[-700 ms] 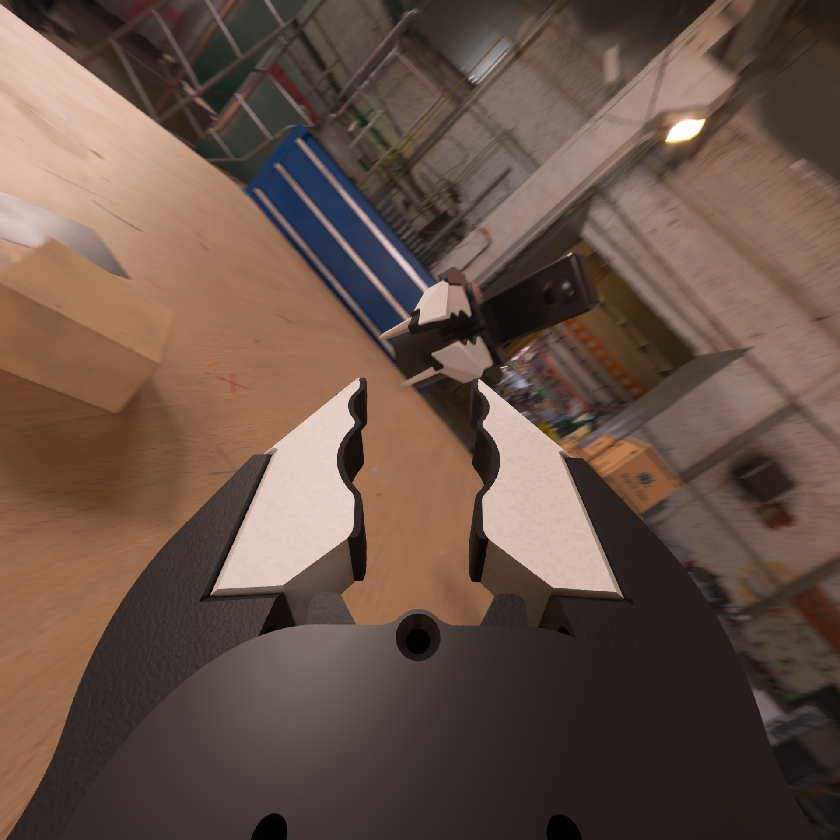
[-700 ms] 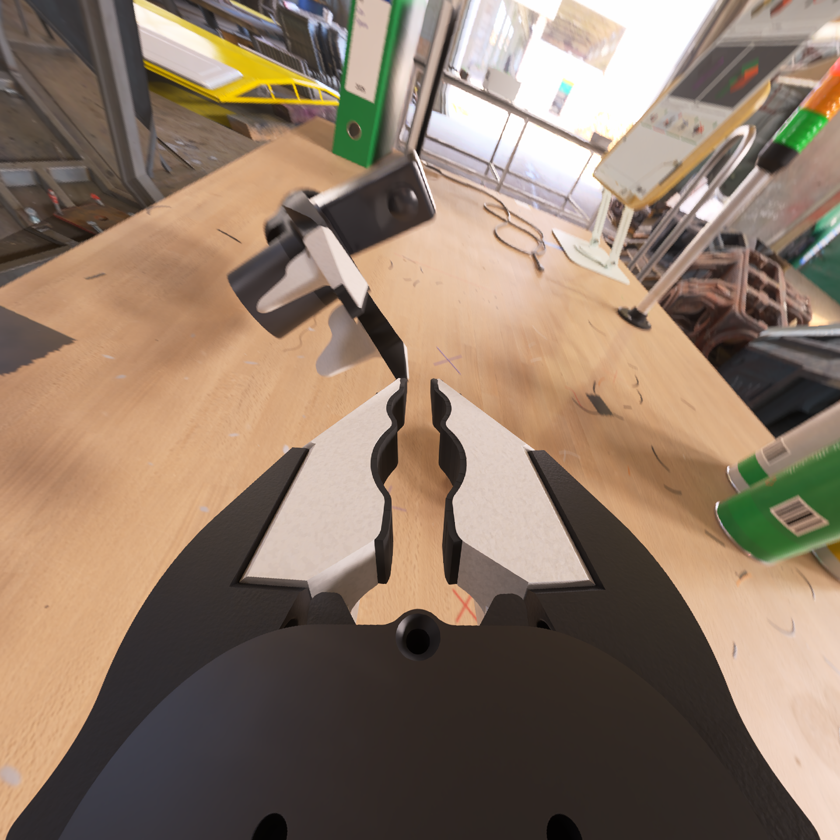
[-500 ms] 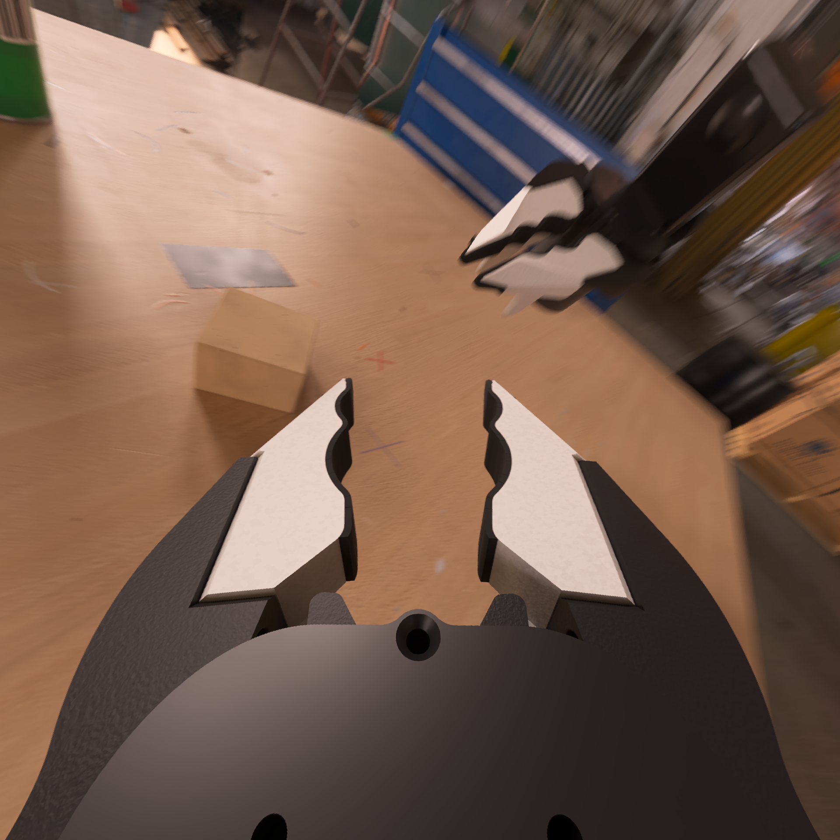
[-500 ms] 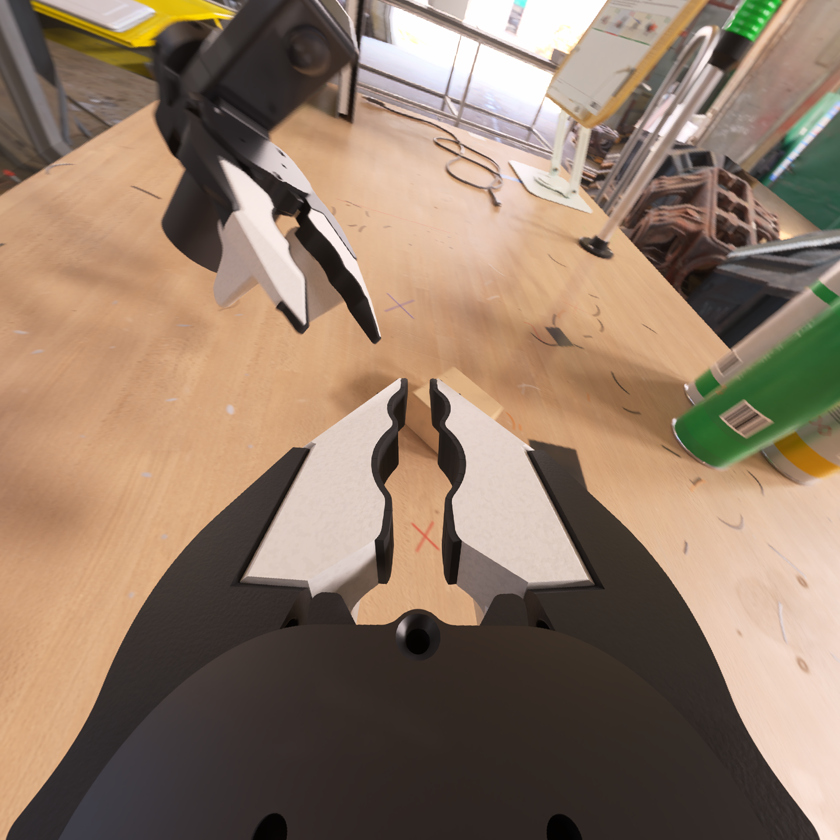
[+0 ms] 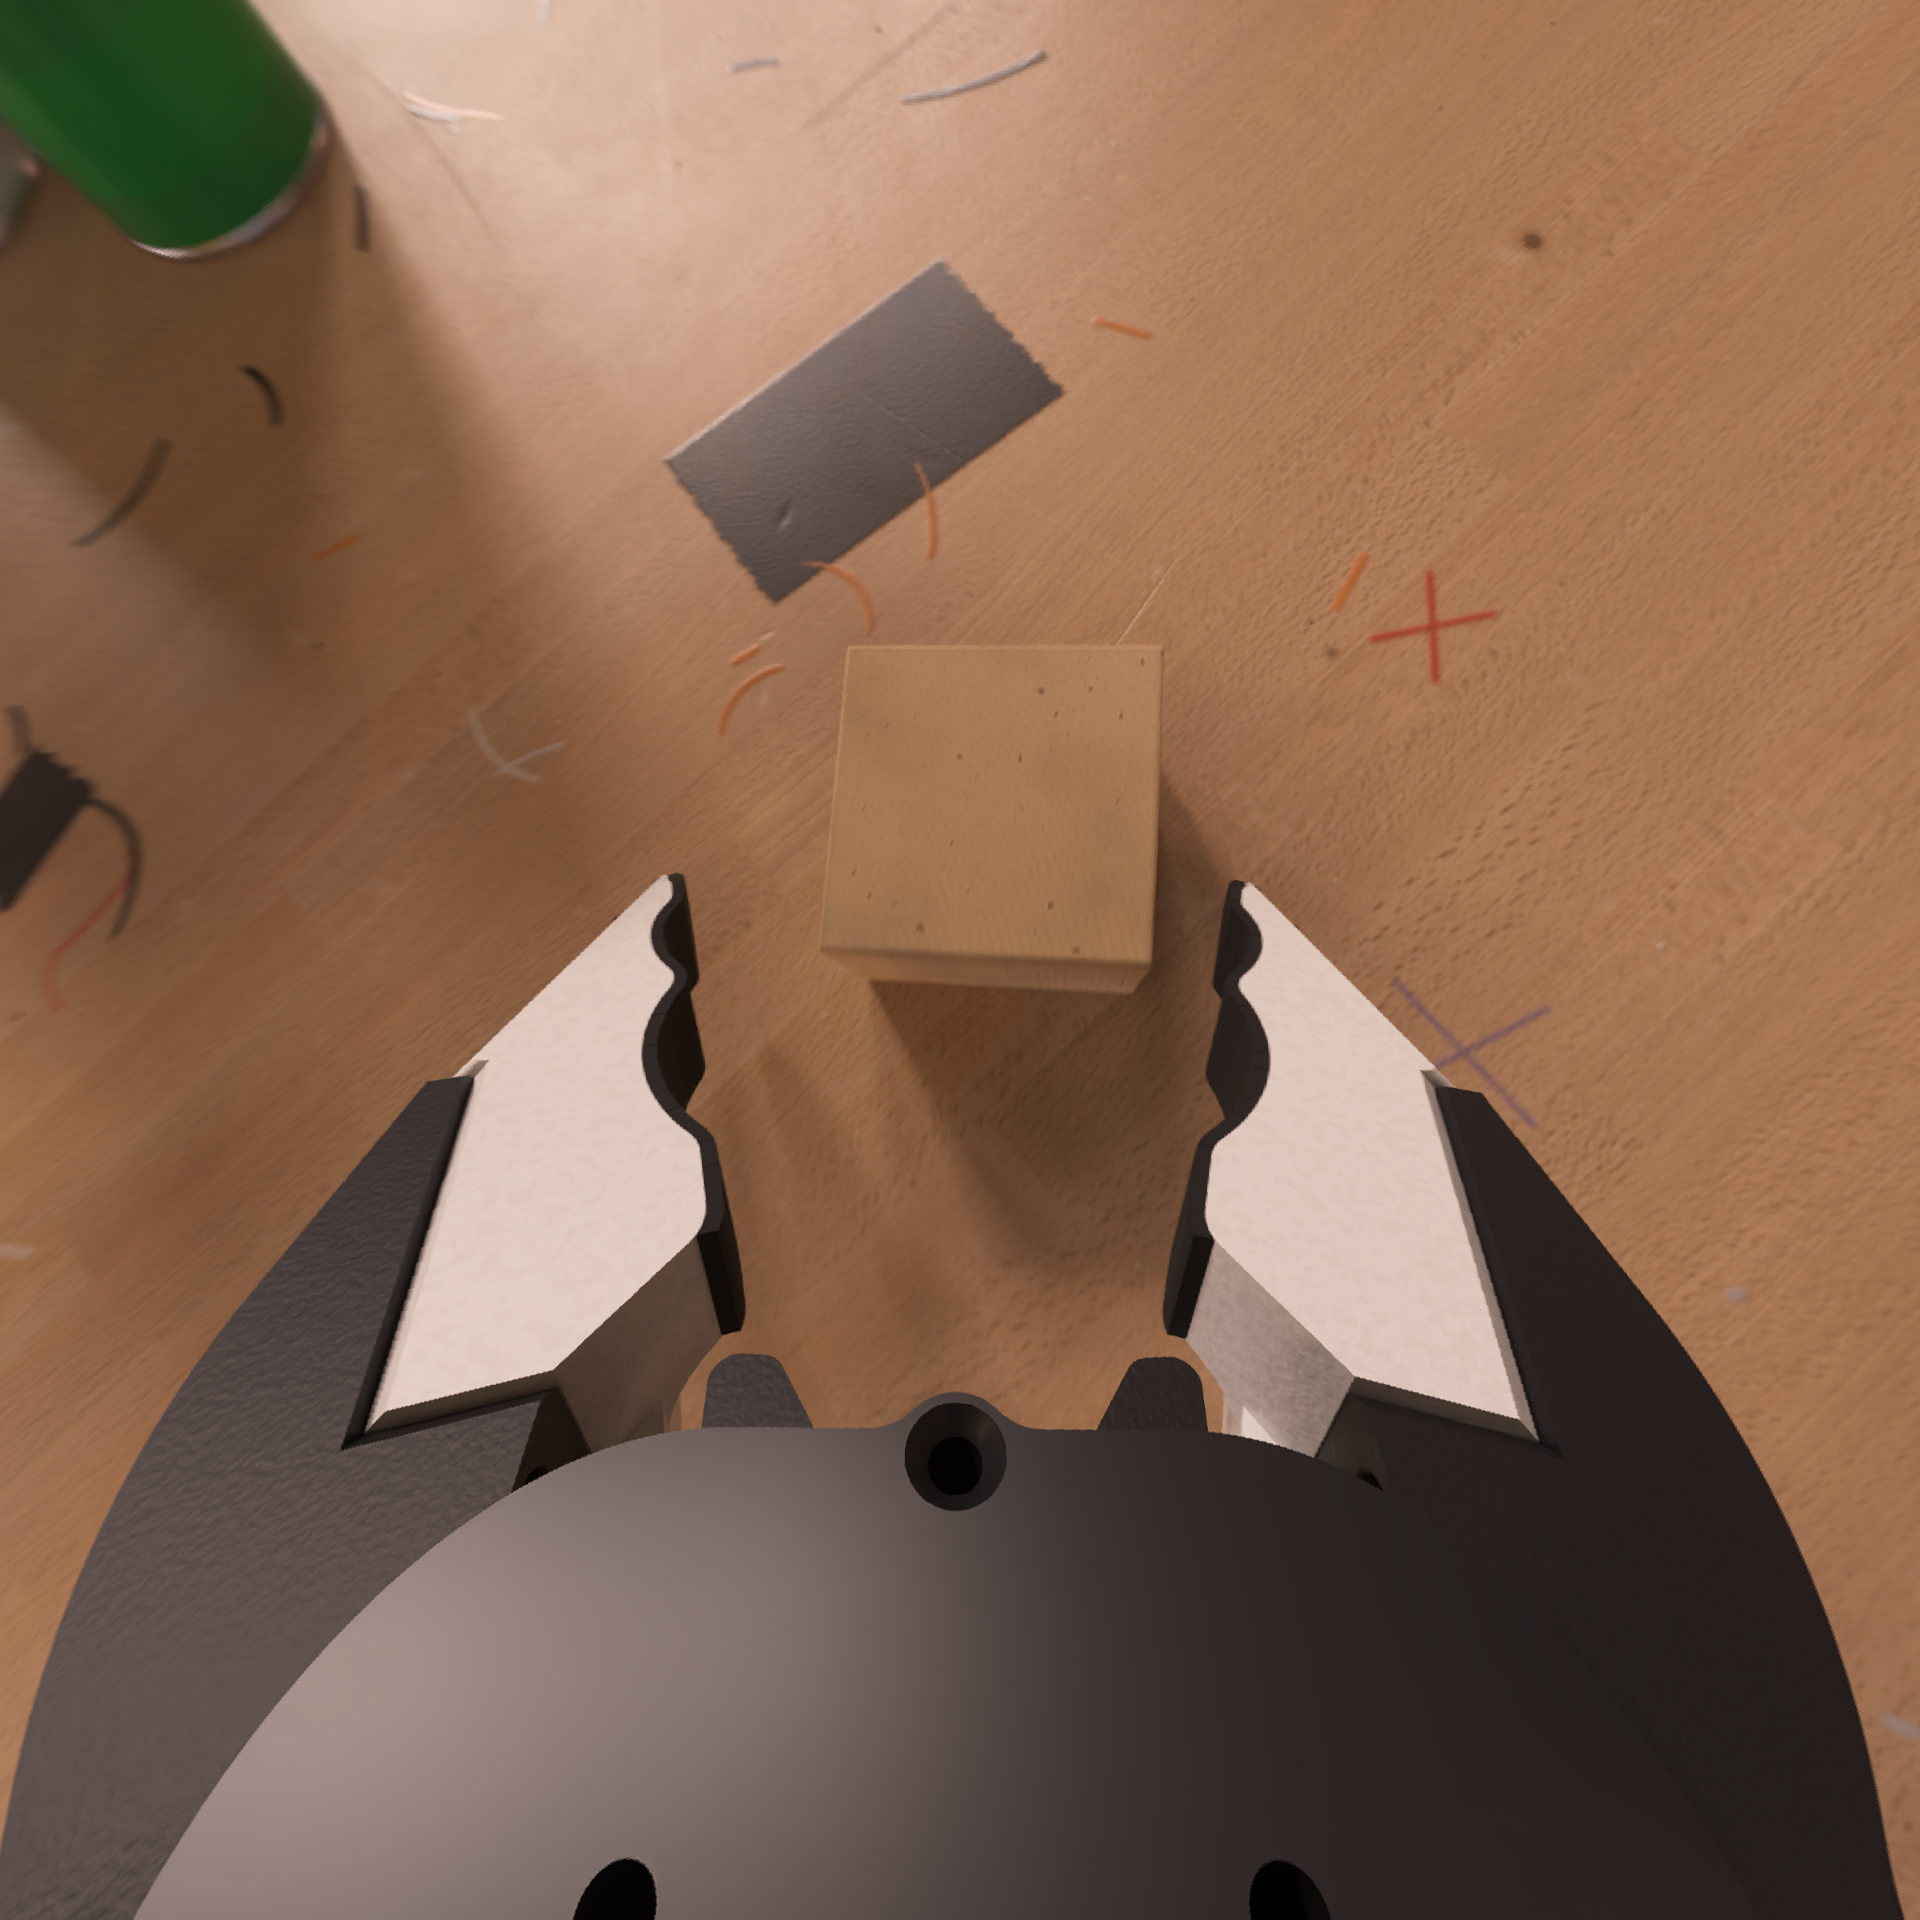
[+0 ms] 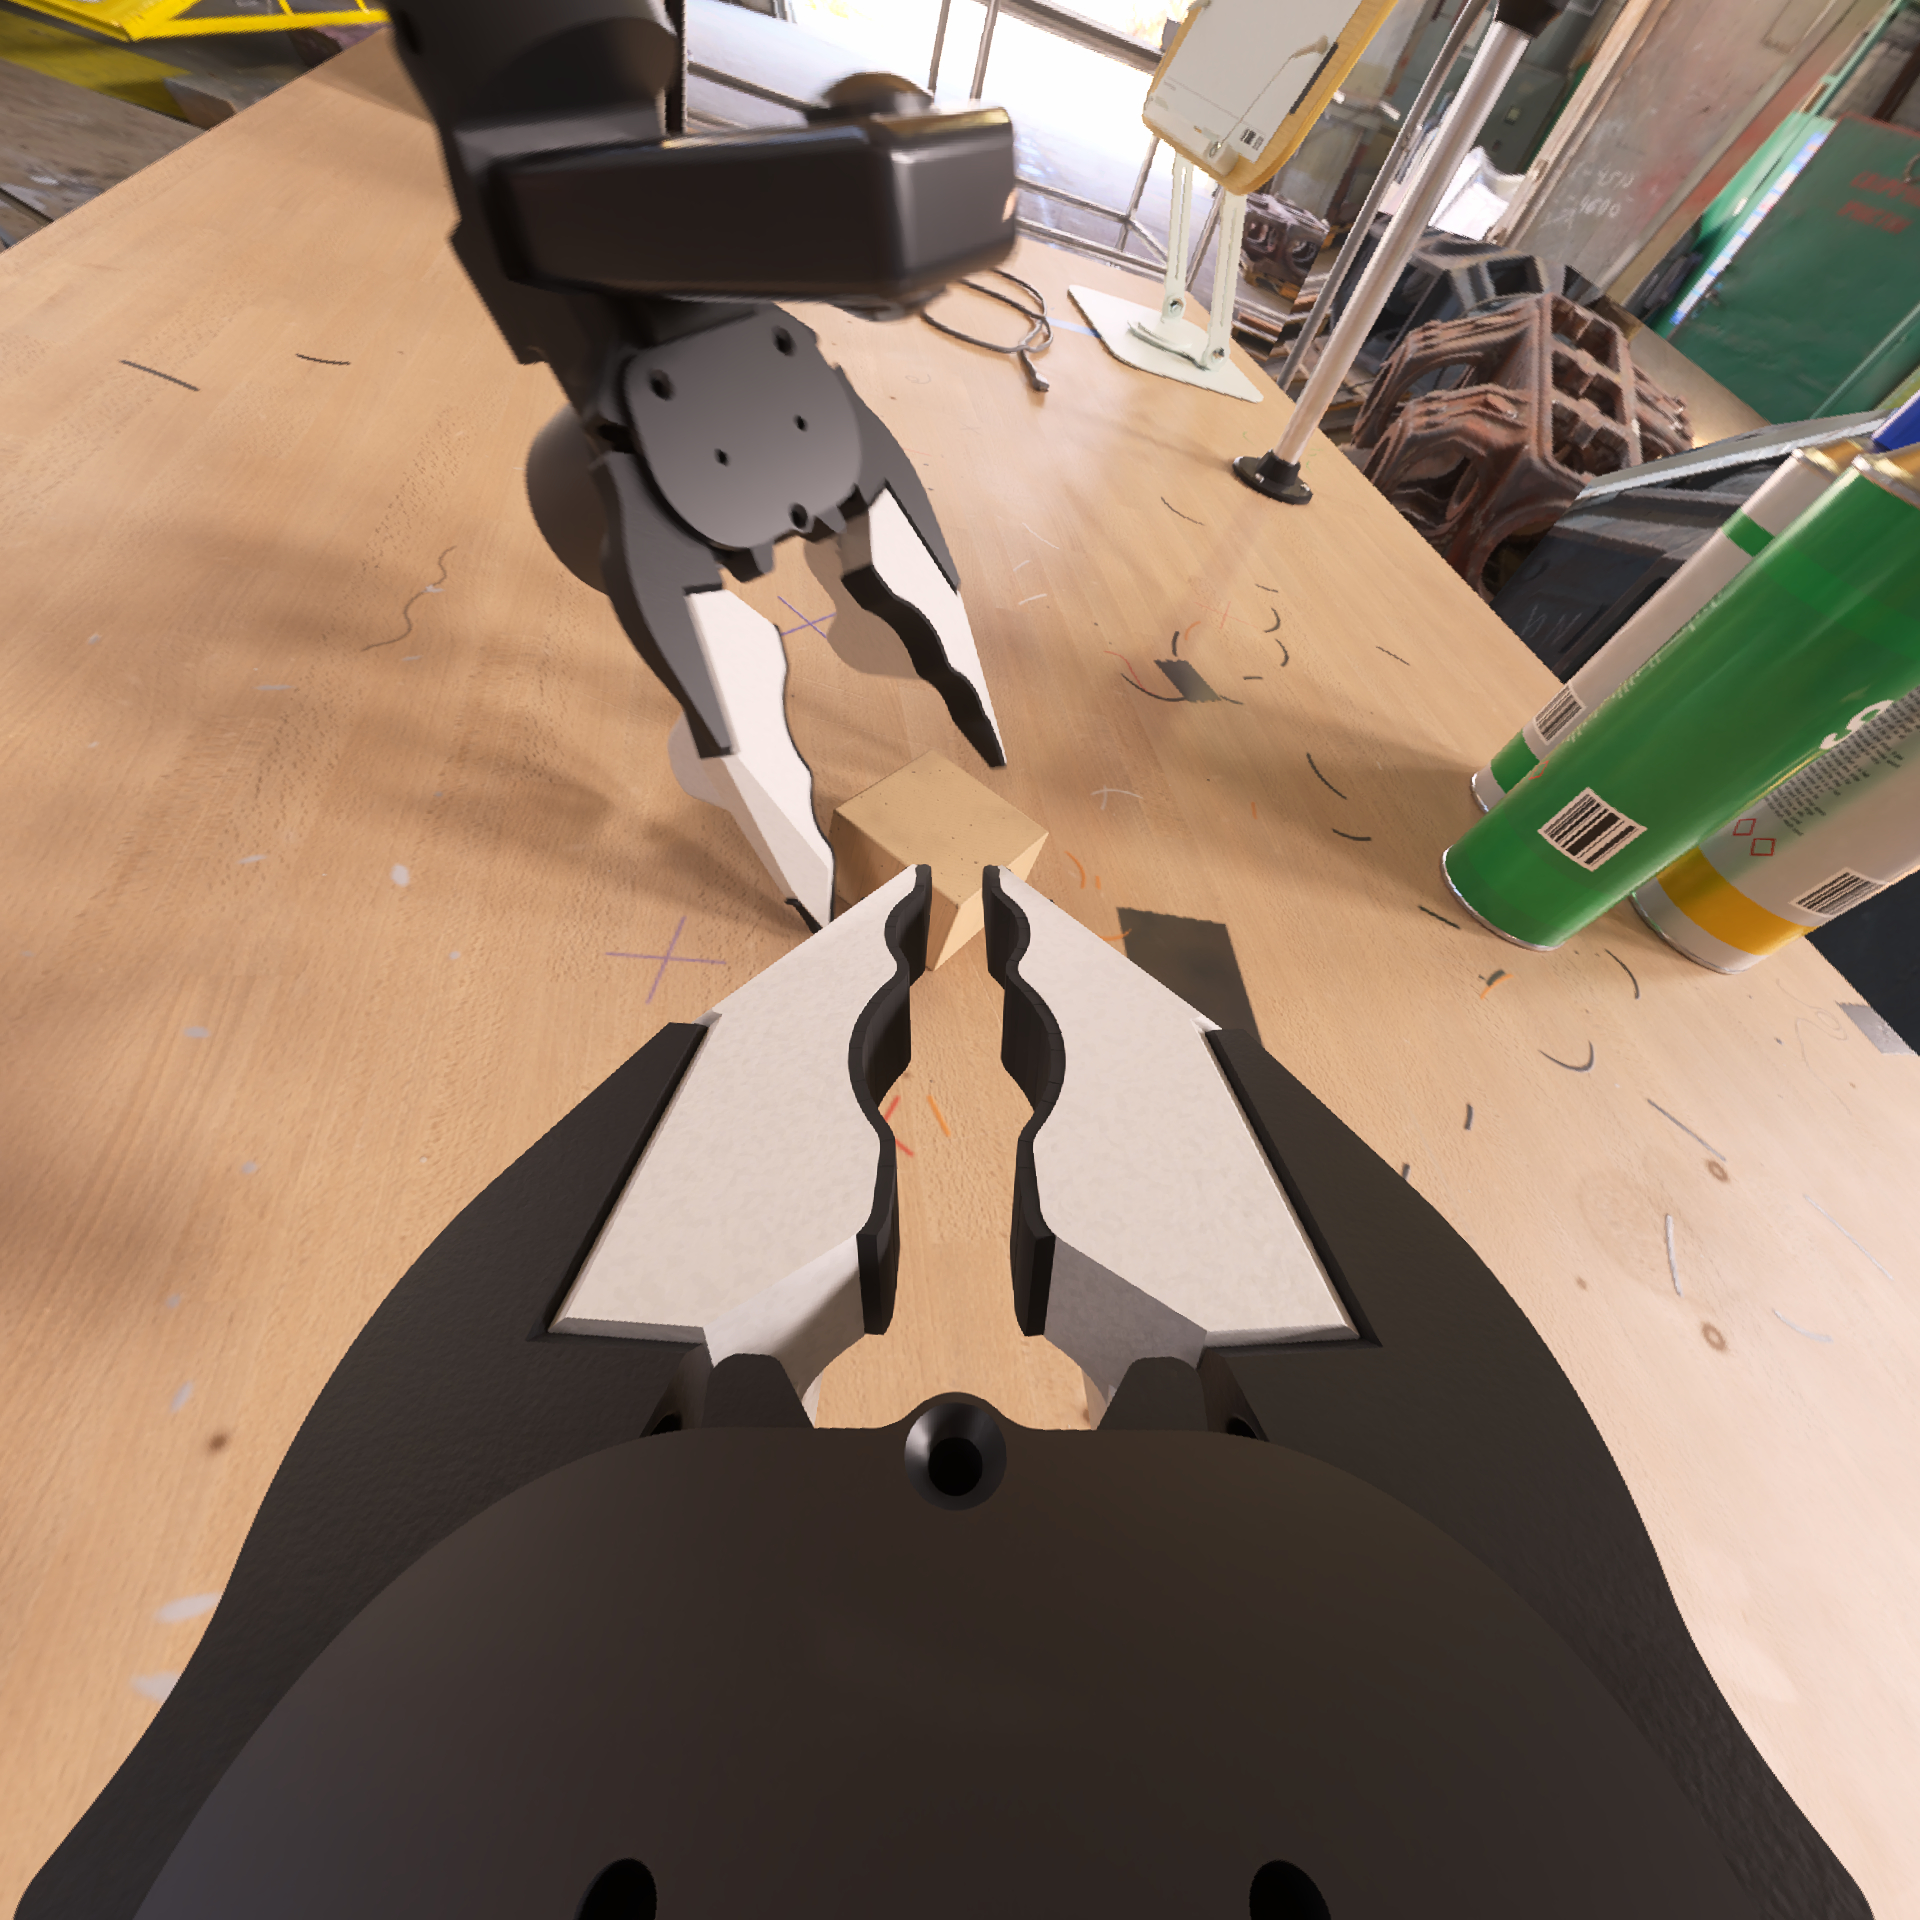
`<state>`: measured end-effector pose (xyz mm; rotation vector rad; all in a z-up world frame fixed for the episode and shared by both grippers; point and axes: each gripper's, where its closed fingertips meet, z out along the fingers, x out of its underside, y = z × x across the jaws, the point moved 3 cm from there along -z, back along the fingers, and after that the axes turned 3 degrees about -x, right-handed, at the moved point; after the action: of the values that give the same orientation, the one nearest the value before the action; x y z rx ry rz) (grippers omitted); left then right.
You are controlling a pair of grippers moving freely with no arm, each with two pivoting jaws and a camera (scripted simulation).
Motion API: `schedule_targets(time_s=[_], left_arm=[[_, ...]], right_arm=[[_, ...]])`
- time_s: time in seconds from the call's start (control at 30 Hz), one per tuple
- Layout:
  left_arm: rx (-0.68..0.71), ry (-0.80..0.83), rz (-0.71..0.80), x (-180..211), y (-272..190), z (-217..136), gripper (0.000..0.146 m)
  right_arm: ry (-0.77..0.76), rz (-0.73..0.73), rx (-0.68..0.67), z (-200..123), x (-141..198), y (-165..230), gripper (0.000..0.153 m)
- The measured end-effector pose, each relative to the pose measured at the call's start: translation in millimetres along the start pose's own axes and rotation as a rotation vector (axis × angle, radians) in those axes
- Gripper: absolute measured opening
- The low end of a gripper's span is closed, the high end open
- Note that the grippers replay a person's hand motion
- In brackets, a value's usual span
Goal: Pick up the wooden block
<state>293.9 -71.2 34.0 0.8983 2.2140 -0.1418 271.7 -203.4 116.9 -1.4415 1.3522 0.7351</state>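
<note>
The wooden block [image 5: 992,816], a pale cube, sits on the wooden table [image 5: 1558,312]. My left gripper [image 5: 956,888] points down at it, wide open and empty, its fingertips [image 5: 675,904] level with the block's near edge on either side. In the right wrist view the left gripper [image 6: 899,831] straddles the block [image 6: 935,821], one finger low beside its left face. My right gripper [image 6: 953,875] hovers low just short of the block, nearly shut with a narrow slit, holding nothing.
Green spray cans [image 6: 1704,727] and a yellow-banded can [image 6: 1766,894] lie at the right, one green can [image 5: 156,114] also shows in the left wrist view. A grey tape patch [image 5: 862,431] lies beyond the block. A white stand [image 6: 1184,312], a pole base [image 6: 1273,473] and a cable [image 6: 997,322] are farther back.
My left gripper has swung down from level to point at the table over the block and opened much wider. My right gripper has moved closer to the block, its gap unchanged.
</note>
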Motion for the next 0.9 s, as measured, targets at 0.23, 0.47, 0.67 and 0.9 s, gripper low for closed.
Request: schedule_targets(time_s=[0.23, 0.47, 0.67, 0.9], left_arm=[[0.113, -0.011, 0.044, -7, -8, 6, 0.063], [0.359, -0.386, 0.008, -24, -30, -62, 0.063], [0.453, -0.478, 0.058, -23, -40, -98, 0.063], [0.451, -0.431, 0.127, -20, -42, -99, 0.063]], right_arm=[[-0.025, 0.011, -0.005, -3, -2, -1, 0.01], [-0.065, 0.039, -0.034, -8, -8, 2, 0.01], [-0.08, 0.035, -0.112, -4, -14, 17, 0.009], [-0.081, 0.011, -0.188, -1, -19, 32, 0.01]])
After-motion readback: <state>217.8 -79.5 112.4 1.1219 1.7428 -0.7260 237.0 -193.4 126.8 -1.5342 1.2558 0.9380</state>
